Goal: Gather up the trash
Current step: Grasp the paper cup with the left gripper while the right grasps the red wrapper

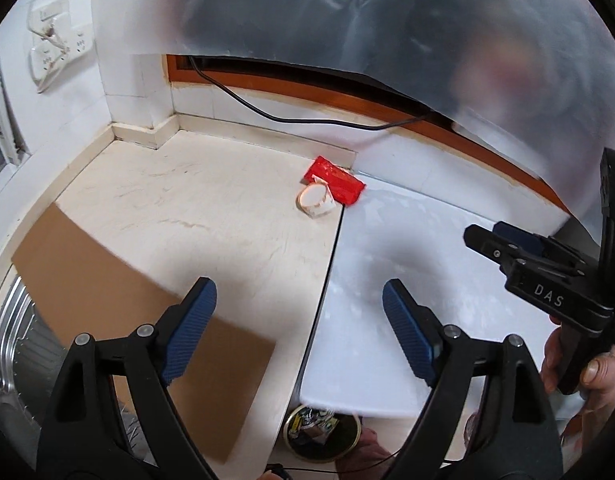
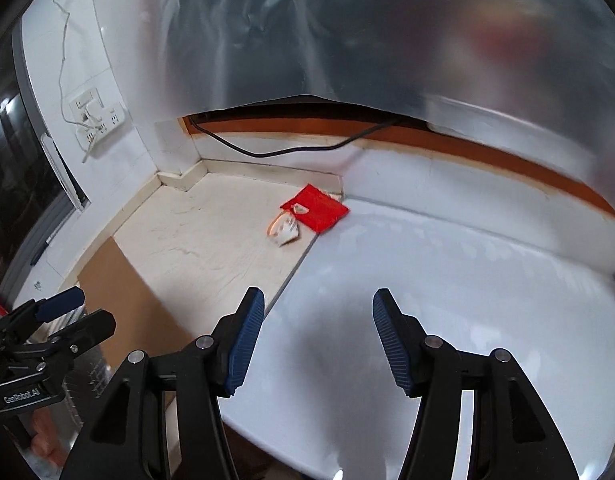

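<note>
A red wrapper (image 1: 333,185) (image 2: 315,210) lies flat at the back of the cream counter (image 1: 195,208), near the seam with a white surface (image 2: 427,280). A crumpled white scrap (image 1: 315,200) (image 2: 285,230) rests against the wrapper's near edge. My left gripper (image 1: 301,320) hovers well short of both, open, with nothing between its blue pads. My right gripper (image 2: 317,320) hangs over the white surface, open and empty too. Each gripper shows in the other's view: the right gripper (image 1: 487,236) held by a hand (image 1: 587,372), the left gripper (image 2: 91,310) at the far left.
A brown cardboard sheet (image 1: 107,280) (image 2: 127,300) covers the counter's near left. A round bin (image 1: 321,432) with scraps inside sits below the counter edge. A shiny plastic sheet (image 1: 347,20) hangs overhead. A black cable (image 1: 307,120) runs along the back wall, and a power strip (image 2: 99,124) hangs left.
</note>
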A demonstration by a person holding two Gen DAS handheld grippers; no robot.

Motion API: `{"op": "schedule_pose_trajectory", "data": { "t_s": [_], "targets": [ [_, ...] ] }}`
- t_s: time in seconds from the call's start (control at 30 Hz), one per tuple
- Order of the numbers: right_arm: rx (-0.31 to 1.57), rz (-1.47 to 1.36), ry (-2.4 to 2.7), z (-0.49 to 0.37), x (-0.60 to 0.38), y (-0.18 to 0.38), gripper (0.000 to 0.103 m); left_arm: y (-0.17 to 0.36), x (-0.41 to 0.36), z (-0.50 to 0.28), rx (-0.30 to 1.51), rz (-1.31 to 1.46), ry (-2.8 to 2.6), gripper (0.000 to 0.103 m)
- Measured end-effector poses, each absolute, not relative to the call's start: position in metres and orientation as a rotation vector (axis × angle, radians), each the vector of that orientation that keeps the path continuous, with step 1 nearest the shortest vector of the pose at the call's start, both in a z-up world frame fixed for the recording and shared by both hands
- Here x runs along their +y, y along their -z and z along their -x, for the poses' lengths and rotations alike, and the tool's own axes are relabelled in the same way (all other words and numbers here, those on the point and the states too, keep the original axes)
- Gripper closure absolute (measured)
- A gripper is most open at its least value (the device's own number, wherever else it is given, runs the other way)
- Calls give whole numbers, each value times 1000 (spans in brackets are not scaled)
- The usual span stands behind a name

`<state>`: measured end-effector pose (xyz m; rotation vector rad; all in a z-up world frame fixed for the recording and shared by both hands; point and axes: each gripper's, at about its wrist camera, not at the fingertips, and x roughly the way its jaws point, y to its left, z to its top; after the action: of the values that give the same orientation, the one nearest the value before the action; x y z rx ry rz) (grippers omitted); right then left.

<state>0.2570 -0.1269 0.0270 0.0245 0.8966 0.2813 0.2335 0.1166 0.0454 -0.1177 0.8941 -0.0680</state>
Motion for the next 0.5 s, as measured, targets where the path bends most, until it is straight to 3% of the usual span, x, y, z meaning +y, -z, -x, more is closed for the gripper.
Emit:
{"op": "schedule_pose_trajectory", "data": {
  "t_s": [0.3,0.5],
  "targets": [
    [980,106,-435,-404,-120,34,41,20,84,-380,1026,240,0,19],
    [1024,150,-493,-456,-118,82,39,72,78,-447,1100,348,-50,19]
  ]
}}
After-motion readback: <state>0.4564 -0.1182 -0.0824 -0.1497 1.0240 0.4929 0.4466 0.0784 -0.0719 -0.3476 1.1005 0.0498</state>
